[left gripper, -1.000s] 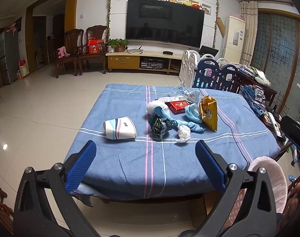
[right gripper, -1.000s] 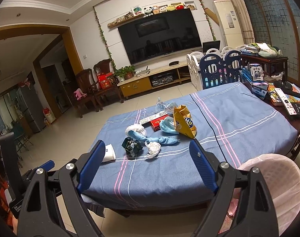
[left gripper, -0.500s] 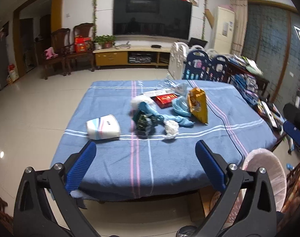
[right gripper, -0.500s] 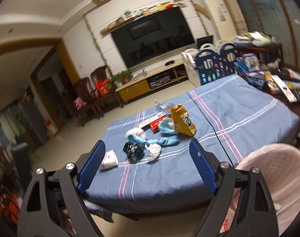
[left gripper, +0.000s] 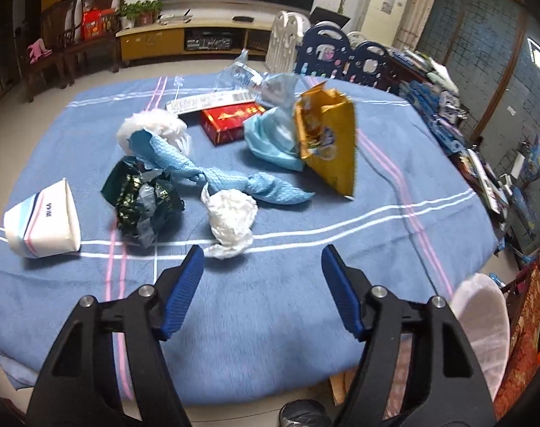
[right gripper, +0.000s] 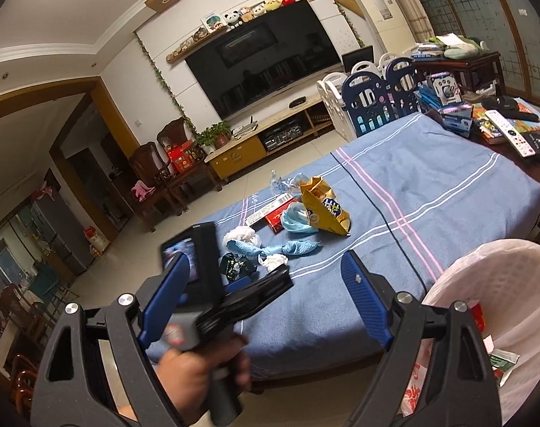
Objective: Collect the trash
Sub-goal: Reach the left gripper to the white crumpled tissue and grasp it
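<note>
Left gripper (left gripper: pixel 263 259): has come forward and down over the near edge of the table (left gripper: pixel 394 249), jaws still spread wide, its fingertips now just short of the white crumpled tissue (left gripper: pixel 231 220); a second ago it hung back off the near edge.
Left gripper seen from the right wrist: the tool and the hand (right gripper: pixel 199 370) holding it have come into view at lower left, reaching over the table's near-left corner, where earlier only a sliver showed.
Right gripper (right gripper: pixel 263 299): has drawn back and swung right; the pink-lined bin (right gripper: pixel 497 284) off the table's near-right corner now fills more of its view.
</note>
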A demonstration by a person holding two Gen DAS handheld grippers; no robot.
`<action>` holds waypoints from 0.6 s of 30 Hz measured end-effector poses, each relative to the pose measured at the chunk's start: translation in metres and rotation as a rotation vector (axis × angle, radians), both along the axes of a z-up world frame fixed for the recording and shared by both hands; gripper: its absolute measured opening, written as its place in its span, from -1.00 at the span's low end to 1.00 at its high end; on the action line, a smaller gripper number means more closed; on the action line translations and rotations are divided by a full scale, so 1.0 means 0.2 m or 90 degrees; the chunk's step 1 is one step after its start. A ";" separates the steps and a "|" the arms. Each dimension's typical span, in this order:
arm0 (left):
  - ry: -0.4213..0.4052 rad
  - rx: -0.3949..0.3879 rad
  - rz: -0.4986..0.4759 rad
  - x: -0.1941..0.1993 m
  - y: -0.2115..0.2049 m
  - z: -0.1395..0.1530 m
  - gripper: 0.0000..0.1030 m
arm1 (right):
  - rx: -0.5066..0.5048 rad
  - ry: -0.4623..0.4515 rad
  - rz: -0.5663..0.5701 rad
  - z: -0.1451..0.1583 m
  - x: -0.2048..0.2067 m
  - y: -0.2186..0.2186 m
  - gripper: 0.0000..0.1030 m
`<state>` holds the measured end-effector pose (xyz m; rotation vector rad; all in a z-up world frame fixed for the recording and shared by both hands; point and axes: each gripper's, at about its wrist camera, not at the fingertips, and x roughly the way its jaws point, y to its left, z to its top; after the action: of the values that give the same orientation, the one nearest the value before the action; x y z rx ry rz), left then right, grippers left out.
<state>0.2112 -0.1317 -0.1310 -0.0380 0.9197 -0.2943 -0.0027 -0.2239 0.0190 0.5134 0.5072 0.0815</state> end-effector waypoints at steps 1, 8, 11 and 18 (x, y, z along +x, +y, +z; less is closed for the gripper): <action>0.009 0.004 0.008 0.04 -0.01 -0.03 0.31 | 0.000 0.002 0.003 0.00 0.01 0.01 0.65; 0.057 -0.016 0.004 0.23 -0.03 -0.18 -0.89 | -0.024 0.013 0.016 -0.02 0.06 0.05 0.65; 0.039 -0.012 -0.020 0.21 -0.02 -0.12 -0.92 | -0.024 0.026 0.006 -0.04 0.11 0.03 0.65; -0.135 -0.135 0.041 -0.07 0.36 0.55 -0.92 | 0.005 0.144 0.002 -0.21 0.41 0.02 0.65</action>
<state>0.1964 -0.0593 -0.0213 -0.2278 0.6732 -0.3285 0.0796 -0.2204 -0.0234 0.5330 0.7284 0.0292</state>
